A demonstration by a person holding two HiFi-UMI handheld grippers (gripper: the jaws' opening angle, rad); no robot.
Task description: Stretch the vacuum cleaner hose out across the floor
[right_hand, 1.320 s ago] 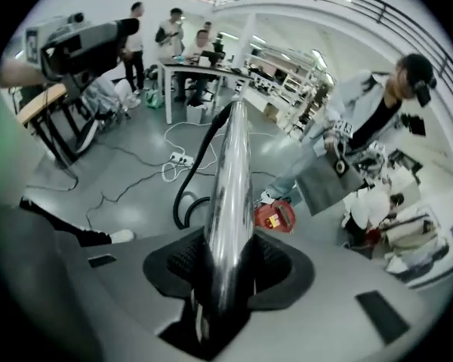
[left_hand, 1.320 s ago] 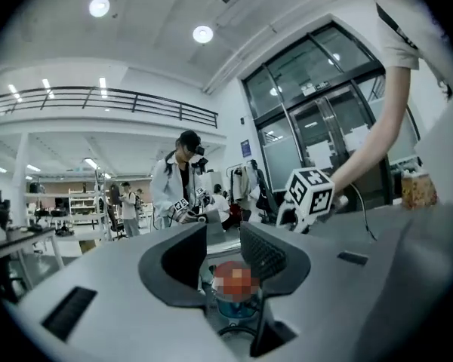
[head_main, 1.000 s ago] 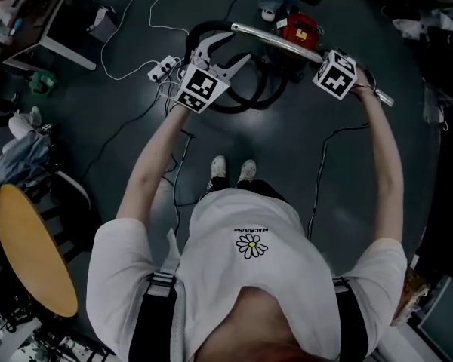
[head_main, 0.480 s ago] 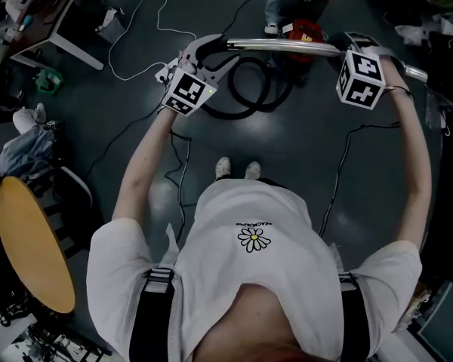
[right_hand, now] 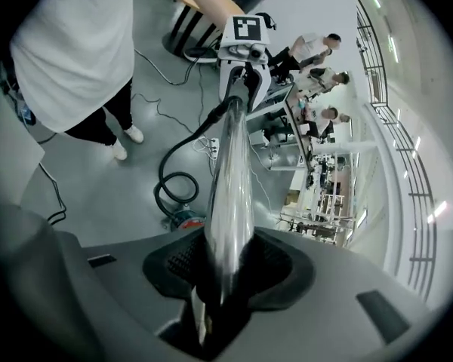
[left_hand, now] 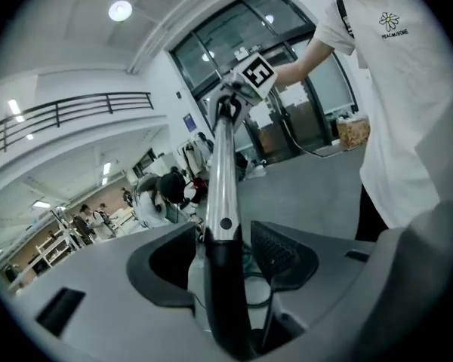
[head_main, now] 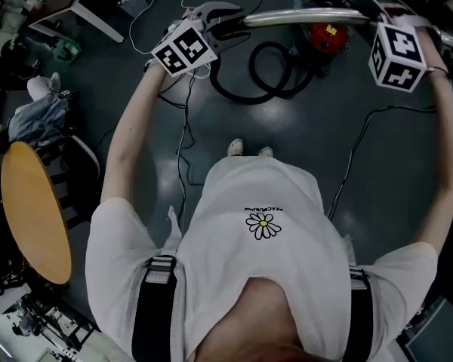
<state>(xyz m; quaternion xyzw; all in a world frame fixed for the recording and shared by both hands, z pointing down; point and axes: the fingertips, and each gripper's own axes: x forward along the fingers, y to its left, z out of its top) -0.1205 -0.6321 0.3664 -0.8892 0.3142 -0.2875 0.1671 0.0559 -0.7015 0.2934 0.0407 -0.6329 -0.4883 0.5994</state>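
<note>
The wand of a vacuum cleaner is held almost level across the top of the head view, well above the floor, and it is gripped at two places. The left gripper is closed on the black handle end of the wand, at eleven o'clock from the person's shoes. In the left gripper view this handle is seen pinched between the two pads, which are kept fairly wide by its thickness. From there the chrome tube is seen running away toward twelve o'clock.

The right gripper is clamped more narrowly round the chrome tube, at one o'clock from the shoes. In the right gripper view the tube is seen pressed between both pads.

The black hose is joined to the wand at the handle end. It is dropped from there to the floor and laid in loose loops at twelve o'clock from the shoes, not stretched out. The red vacuum cleaner body is found just beside the loops, at one o'clock. A round yellow table is seen at nine o'clock.
</note>
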